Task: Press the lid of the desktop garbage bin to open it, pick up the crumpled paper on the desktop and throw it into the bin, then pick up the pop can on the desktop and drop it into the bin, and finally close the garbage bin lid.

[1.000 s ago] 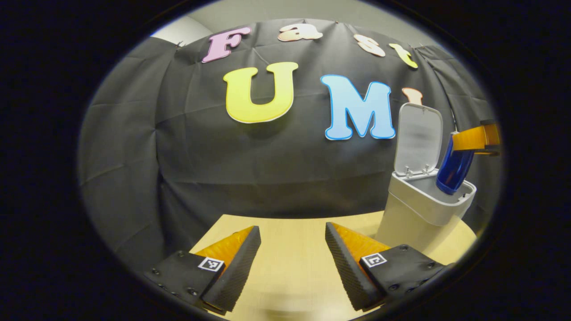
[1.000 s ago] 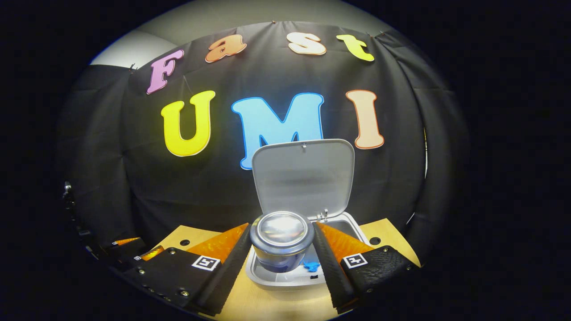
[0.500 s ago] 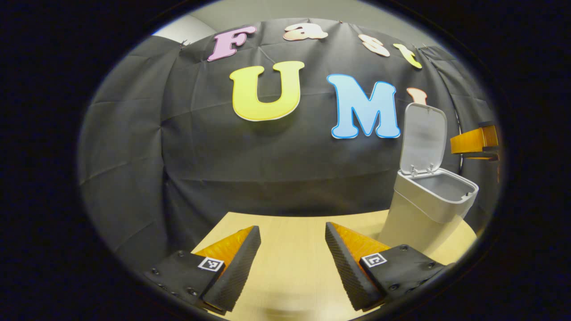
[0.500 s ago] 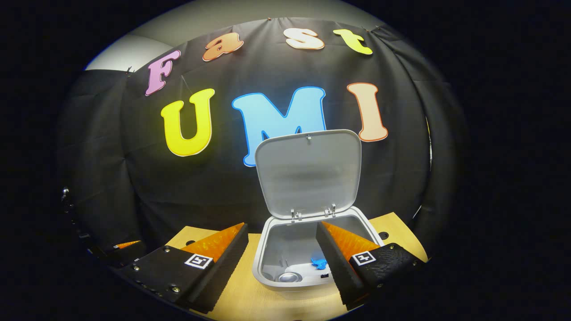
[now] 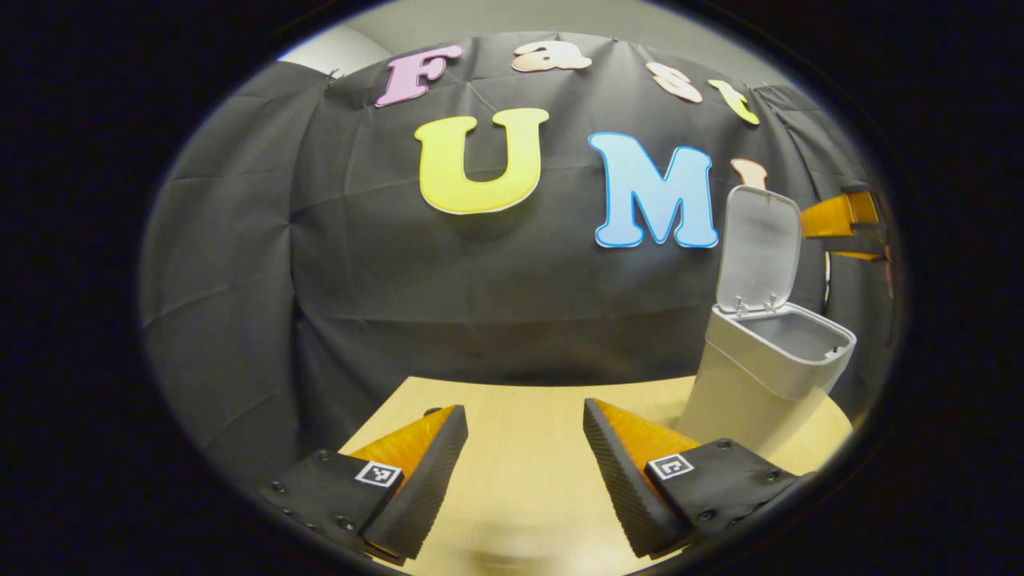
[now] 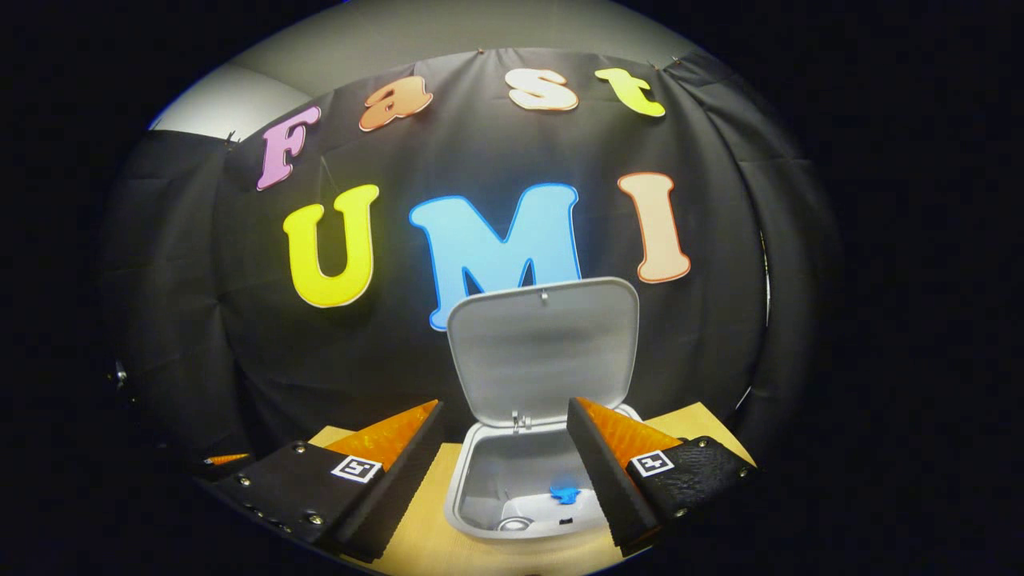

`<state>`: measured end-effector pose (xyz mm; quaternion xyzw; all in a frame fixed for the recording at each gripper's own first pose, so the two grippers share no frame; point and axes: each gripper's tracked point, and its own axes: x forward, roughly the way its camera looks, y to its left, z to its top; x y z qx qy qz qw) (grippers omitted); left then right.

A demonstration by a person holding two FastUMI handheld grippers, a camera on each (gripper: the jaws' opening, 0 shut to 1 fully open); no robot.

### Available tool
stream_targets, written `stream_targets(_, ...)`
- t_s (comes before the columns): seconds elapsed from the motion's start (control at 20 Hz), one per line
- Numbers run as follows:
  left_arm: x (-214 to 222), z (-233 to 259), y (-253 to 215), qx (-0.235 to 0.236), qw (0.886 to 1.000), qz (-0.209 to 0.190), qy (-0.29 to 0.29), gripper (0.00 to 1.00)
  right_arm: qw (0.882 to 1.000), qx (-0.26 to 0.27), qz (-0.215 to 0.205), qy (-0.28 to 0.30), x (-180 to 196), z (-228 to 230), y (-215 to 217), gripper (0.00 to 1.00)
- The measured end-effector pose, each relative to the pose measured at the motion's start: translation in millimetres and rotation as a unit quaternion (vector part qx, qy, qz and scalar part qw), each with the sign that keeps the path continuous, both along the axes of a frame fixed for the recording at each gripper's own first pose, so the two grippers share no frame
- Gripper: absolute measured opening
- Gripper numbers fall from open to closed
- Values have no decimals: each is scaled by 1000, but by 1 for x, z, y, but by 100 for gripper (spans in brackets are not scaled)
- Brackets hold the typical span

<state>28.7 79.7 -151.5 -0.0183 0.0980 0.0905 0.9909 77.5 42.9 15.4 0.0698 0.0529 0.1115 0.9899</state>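
Observation:
The white desktop bin (image 5: pixel 760 384) stands at the table's right with its lid (image 5: pixel 758 244) tipped up. Looking down into the bin (image 6: pixel 472 512) past the raised lid (image 6: pixel 544 352), I see the pop can's silver end (image 6: pixel 514 524) at the bottom, beside a pale lump and a blue scrap (image 6: pixel 566 494). My right gripper (image 6: pixel 504 404) hangs open above the bin's mouth with nothing between its fingers; it shows beyond the lid (image 5: pixel 840 228). My left gripper (image 5: pixel 524 408) is open and empty, low over the wooden table (image 5: pixel 520 480), left of the bin.
The black cloth wall closes off the back just behind the table. The left gripper (image 6: pixel 228 460) shows small at the table's left edge. Two round holes sit in the tabletop near the bin.
A second ago the right gripper held the blue can over the bin mouth. It opened, the can dropped inside, and the gripper has risen. The left gripper has stayed put.

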Motion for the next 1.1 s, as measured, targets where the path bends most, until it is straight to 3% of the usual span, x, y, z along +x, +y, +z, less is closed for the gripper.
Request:
stream_targets(0.1,-1,-1,-2,-3,1000,-2,3,96,1000,-2,-8,-24,10,17,-3,97)
stream_targets(0.6,-7,-9,5,-2,1000,2,14,96,984,-27,-64,-162,50,91,-3,97)
stream_targets(1.1,-7,-20,18,-5,999,16,27,96,986,-29,-106,-122,96,67,-17,97)
